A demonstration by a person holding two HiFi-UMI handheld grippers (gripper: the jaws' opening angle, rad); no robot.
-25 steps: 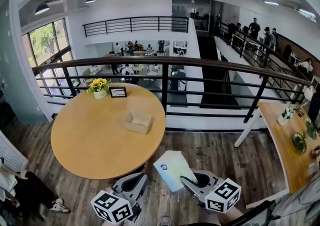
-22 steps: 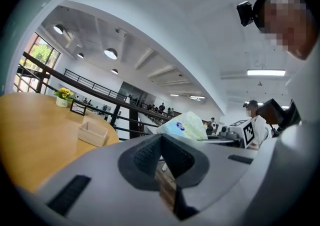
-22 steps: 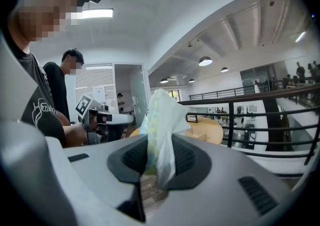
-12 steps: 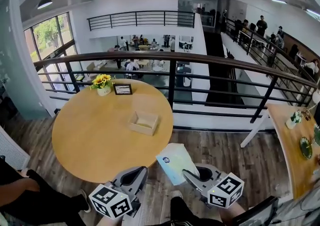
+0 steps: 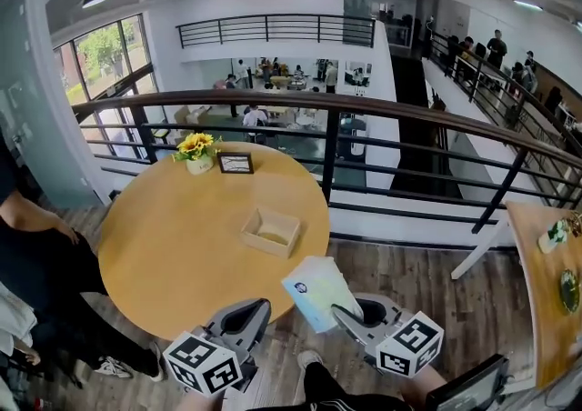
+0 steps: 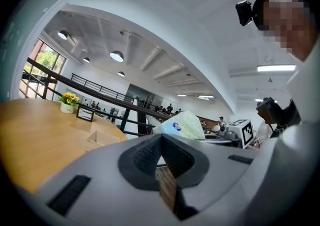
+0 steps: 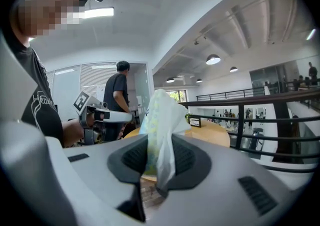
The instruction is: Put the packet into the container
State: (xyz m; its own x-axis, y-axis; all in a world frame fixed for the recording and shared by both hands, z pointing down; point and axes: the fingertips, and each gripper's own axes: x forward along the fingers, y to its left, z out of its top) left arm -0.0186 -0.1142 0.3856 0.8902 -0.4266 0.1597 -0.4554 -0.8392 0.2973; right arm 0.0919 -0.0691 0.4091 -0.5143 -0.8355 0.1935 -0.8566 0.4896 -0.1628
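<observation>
Change: over the last second the bench (image 5: 173, 255) and the container (image 5: 271, 233) have drawn nearer to both grippers in the head view, so the person appears to be walking up to the bench.
Right gripper: the right gripper (image 5: 338, 313) is still clamped on the lower edge of the packet (image 5: 317, 292), and the grip looks the same as a second ago.
Packet: it stands up and forward from the right gripper's jaws, over the wooden floor, just short of the bench's near rim and not yet above it.
Left gripper: the left gripper (image 5: 255, 309) has its jaws drawn close together with nothing between them. It rides level with the right gripper, just to its left.
Meaning for the task: this is the carrying stage. The packet is secure but has yet to reach the container, so the drop-in is not yet done.
Container: an open wooden box, ahead of the right gripper and to its left, well apart from the packet.
Container contents: nothing can be made out inside, and the bottom looks bare.
Beyond the container: a flower pot (image 5: 199, 155) and a small picture frame (image 5: 235, 163) stand at the far rim, farther from both grippers.
Bystander: a person (image 5: 32, 264) has come in at the left of the bench.
</observation>
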